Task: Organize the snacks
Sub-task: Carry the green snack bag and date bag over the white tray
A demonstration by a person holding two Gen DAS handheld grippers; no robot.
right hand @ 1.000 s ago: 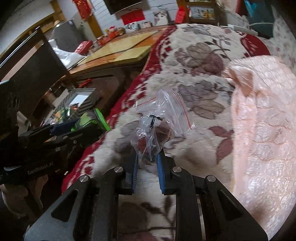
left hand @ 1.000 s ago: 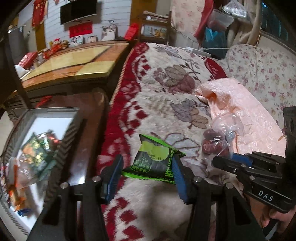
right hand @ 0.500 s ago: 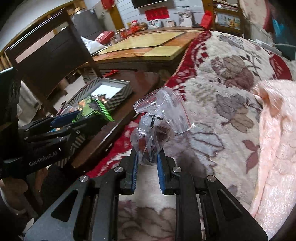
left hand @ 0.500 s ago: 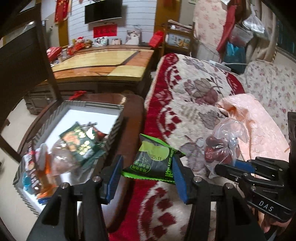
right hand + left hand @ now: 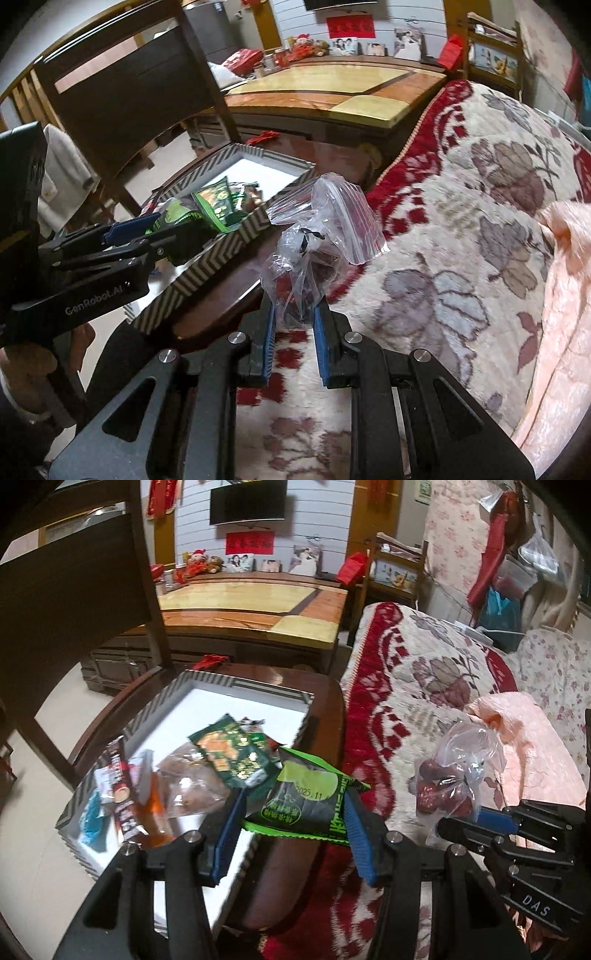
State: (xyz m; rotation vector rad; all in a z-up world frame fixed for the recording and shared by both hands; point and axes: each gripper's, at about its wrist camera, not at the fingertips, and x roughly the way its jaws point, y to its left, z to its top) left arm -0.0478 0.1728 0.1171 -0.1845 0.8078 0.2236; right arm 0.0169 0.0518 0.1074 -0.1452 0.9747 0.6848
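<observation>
My left gripper (image 5: 293, 812) is shut on a green and black snack packet (image 5: 303, 799) and holds it over the near right edge of the striped box (image 5: 243, 683). The box holds several snacks, among them a dark green packet (image 5: 232, 755). My right gripper (image 5: 293, 314) is shut on a clear zip bag of red dates (image 5: 306, 258), held above the blanket edge just right of the box (image 5: 207, 258). The bag also shows in the left wrist view (image 5: 454, 775), with the right gripper (image 5: 480, 818) under it. The left gripper (image 5: 125, 236) shows in the right wrist view.
The box sits on a dark wooden stool (image 5: 325, 701) beside a bed with a red and cream floral blanket (image 5: 406, 686) and a pink cloth (image 5: 524, 738). A dark chair back (image 5: 74, 576) stands left. A low wooden table (image 5: 258, 602) is behind.
Both grippers moved left from the blanket toward the box, each still holding its item. The green packet now hangs over the box's edge; the date bag is beside the box.
</observation>
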